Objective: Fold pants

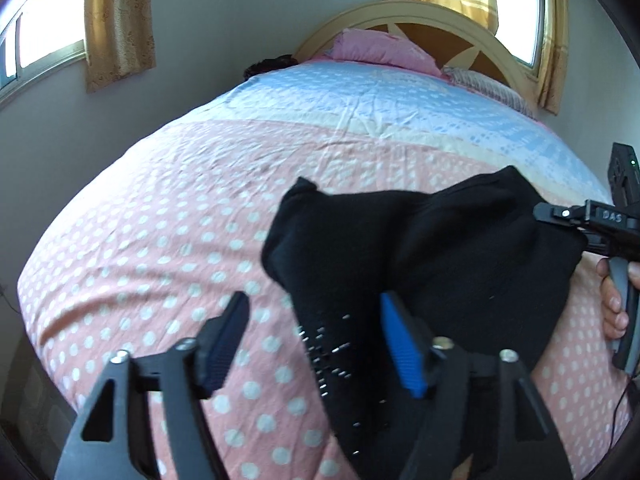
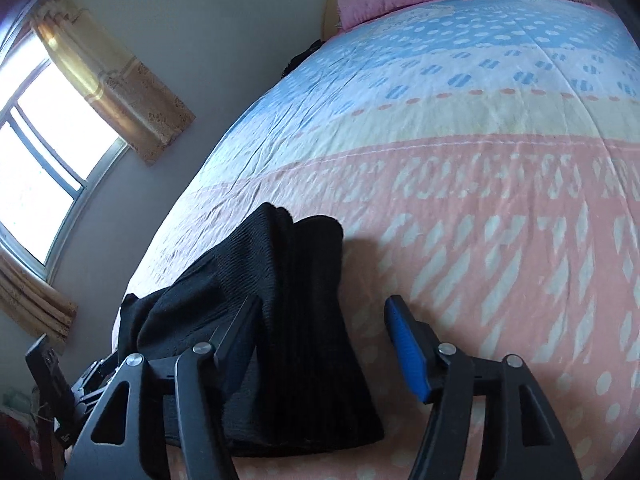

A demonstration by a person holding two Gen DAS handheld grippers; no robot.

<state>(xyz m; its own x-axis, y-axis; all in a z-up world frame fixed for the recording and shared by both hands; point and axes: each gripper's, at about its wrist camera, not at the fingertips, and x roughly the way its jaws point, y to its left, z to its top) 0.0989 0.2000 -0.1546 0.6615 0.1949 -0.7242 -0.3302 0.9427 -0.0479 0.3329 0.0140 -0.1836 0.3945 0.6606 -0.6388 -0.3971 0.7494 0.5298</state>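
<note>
Left tongs (image 1: 314, 344): fingers apart, nothing clamped; one black pad (image 1: 224, 344) over the sheet, the blue pad (image 1: 400, 348) over black cloth, so the gap straddles the garment's left edge.
Right tongs (image 2: 324, 340): fingers apart, nothing clamped; the dark finger lies against the cloth, the blue one stands over bare sheet (contact with the fabric below cannot be told).
Pants (image 1: 400, 248): black, bunched in a partly folded heap on the near, pink-dotted part of the bed, with a patch of small pale flecks near the left tongs; the layers stand up in ridges rather than lying flat.
Bed sheet (image 1: 160, 220): pink with white dots near, blue and cream bands further off; somewhat wrinkled.
Pillow (image 1: 380, 50): pink, against the headboard, well apart from the work.
Step in hand (judged): taking hold of the heap to flatten or fold it.
Method advised: each pair bites one edge, all layers together, and not the sheet beneath; lift evenly, pull taut, lay over so edges meet.
Risk: thick, soft layers may slip.
</note>
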